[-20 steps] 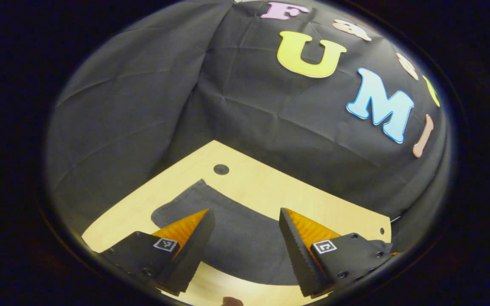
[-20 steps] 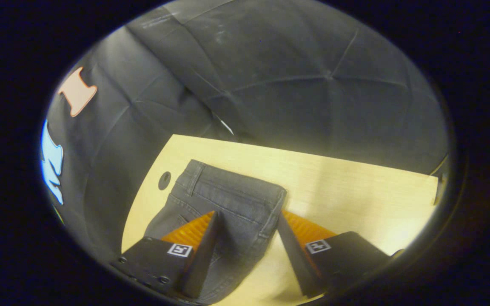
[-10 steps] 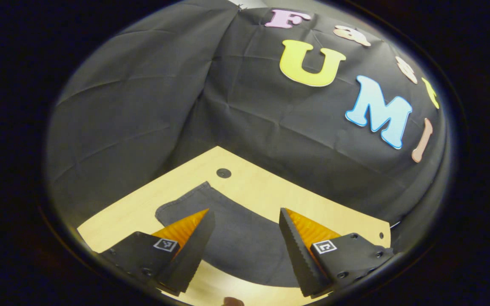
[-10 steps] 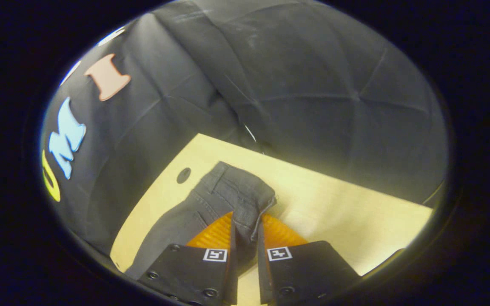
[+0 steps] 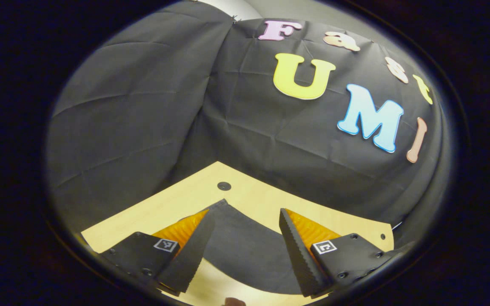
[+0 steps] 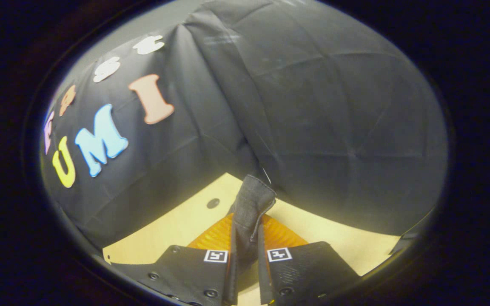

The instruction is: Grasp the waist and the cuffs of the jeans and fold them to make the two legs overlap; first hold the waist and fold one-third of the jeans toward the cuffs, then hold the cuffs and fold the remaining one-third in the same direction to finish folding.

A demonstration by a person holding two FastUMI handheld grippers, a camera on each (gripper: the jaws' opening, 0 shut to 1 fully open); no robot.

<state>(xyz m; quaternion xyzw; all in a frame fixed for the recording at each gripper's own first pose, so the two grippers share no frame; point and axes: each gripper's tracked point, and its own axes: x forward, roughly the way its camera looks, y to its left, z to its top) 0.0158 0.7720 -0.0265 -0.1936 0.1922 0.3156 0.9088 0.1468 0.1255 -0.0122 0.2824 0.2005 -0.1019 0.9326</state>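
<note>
Dark grey jeans lie on a light wooden table [image 5: 253,196]. In the left gripper view the cuff end of the jeans [image 5: 245,250] spreads flat under and between the fingers of my left gripper [image 5: 245,211], which is open just above the cloth. In the right gripper view my right gripper [image 6: 247,217] is shut on the waist of the jeans [image 6: 252,197]. The waistband stands up as a narrow fold above the fingertips, lifted off the table [image 6: 317,227]. The middle of the jeans is hidden.
A small round hole [image 5: 224,185] sits in the table near the far edge, just beyond the cuff; the same hole [image 6: 213,203] lies left of the raised waist. Black cloth walls close the booth right behind the table's back edge.
My right gripper went from open around the waist to shut on it and has raised it off the table. The left gripper stayed open and shifted slightly over the cuff.
</note>
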